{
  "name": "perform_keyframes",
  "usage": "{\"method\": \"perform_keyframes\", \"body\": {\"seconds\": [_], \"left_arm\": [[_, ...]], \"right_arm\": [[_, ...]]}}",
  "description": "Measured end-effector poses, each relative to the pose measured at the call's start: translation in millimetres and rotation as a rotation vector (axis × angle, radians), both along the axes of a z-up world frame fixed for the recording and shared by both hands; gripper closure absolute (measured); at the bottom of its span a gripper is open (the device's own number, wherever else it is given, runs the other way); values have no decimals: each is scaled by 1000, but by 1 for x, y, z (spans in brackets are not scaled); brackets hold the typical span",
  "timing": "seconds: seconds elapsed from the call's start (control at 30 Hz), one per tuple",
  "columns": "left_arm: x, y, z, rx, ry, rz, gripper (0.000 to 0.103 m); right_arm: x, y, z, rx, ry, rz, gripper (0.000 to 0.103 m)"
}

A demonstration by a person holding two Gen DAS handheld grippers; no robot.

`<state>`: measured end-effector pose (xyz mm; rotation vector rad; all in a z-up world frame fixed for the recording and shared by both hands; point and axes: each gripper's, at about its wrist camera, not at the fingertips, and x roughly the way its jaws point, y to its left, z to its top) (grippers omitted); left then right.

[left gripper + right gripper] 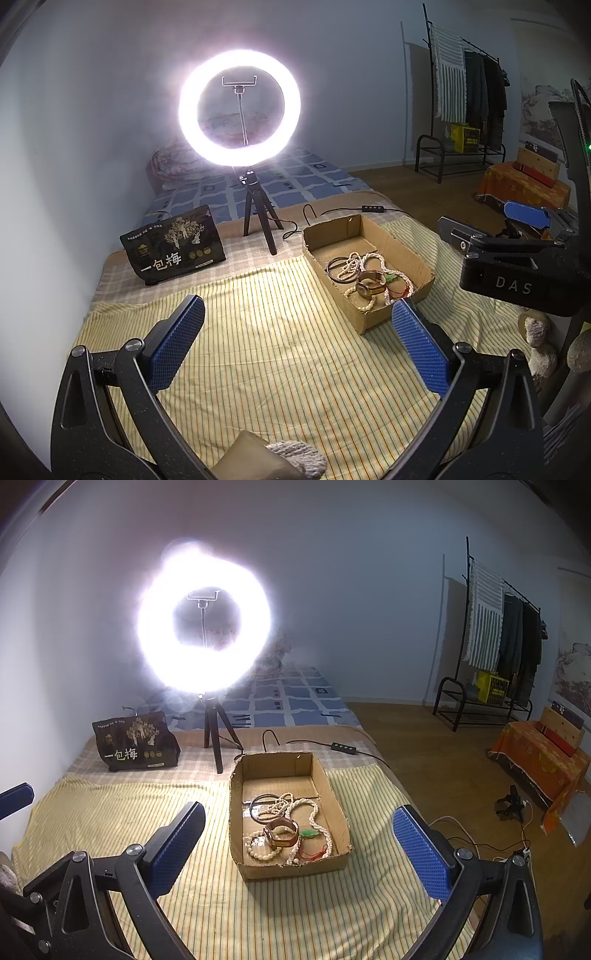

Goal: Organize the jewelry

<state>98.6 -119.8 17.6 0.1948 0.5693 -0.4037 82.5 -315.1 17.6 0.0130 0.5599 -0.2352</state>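
Observation:
An open cardboard box [236,812] sits on the yellow striped cloth [110,812]; it also shows in the left wrist view [402,251]. Inside lie a brown-strap watch [282,832], white bead necklaces [314,812], a bead bracelet [258,851], a dark bangle [258,805] and a green pendant on red cord [310,834]. My right gripper [299,849] is open and empty, just in front of the box. My left gripper [297,343] is open and empty, over the cloth left of the box. The right gripper's body [517,269] shows in the left view.
A lit ring light on a small tripod [216,734] stands behind the box, its cable and switch [343,747] beside it. A dark snack bag [136,744] stands at back left. The bed edge drops to wood floor on the right [443,775].

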Motion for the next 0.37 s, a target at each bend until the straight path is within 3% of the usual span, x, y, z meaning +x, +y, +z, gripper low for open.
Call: {"method": "perform_keyframes", "body": {"seconds": [0.37], "left_arm": [[4, 8, 0, 10, -25, 19, 0]], "right_arm": [[1, 0, -1, 0, 5, 1, 0]]}}
